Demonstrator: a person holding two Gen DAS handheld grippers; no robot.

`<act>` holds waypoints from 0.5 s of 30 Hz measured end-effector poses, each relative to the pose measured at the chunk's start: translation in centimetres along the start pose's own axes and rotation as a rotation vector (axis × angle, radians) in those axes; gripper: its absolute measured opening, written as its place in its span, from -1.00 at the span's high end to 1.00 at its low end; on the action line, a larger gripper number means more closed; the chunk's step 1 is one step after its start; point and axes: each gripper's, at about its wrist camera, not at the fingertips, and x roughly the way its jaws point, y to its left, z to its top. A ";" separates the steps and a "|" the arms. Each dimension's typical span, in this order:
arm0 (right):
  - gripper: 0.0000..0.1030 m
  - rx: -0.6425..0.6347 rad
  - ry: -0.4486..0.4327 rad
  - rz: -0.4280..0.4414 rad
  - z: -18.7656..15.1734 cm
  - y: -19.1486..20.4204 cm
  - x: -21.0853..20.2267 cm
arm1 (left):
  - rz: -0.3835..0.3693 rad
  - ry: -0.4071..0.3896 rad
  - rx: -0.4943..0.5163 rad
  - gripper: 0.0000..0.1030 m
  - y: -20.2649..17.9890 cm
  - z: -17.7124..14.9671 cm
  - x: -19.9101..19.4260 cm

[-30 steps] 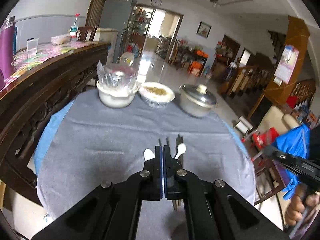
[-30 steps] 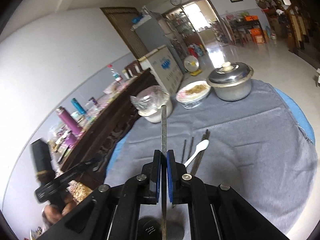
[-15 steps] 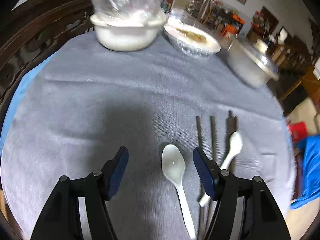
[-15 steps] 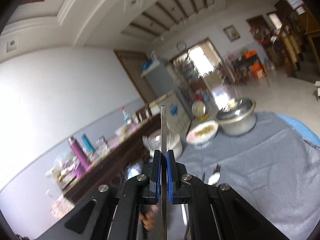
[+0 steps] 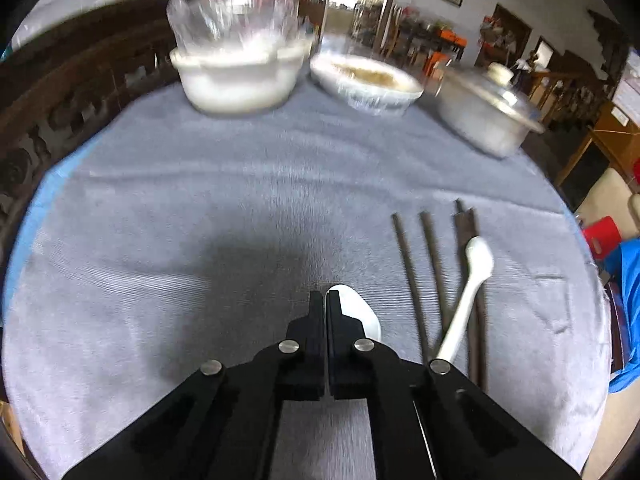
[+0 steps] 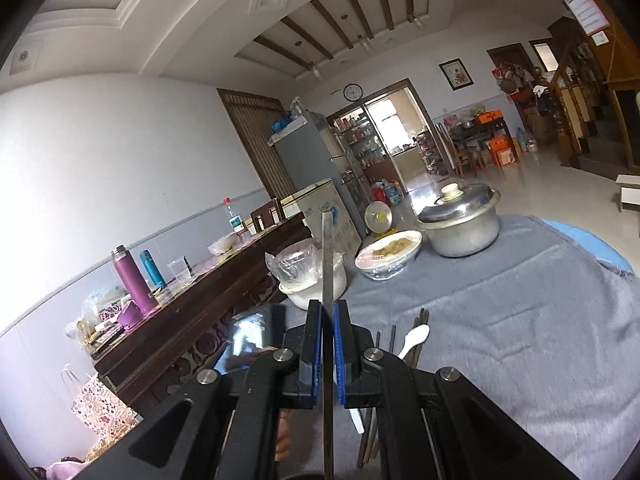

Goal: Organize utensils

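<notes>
Sorting is proceeding on the grey cloth. The left gripper, its jaws having just been closing, is standing clenched at the bowl of the near white spoon, which seems to be lying beside the fingers rather than between them. The right gripper is grasping a chopstick. Loose chopsticks and a second spoon are lying just right of the near white spoon. Next, the left gripper is probably needing to open and straddle that spoon squarely.
</notes>
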 end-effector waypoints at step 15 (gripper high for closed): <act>0.88 -0.075 0.003 -0.037 -3.0 1.2 -1.9 | -0.095 0.082 -0.114 0.05 2.3 0.6 -3.0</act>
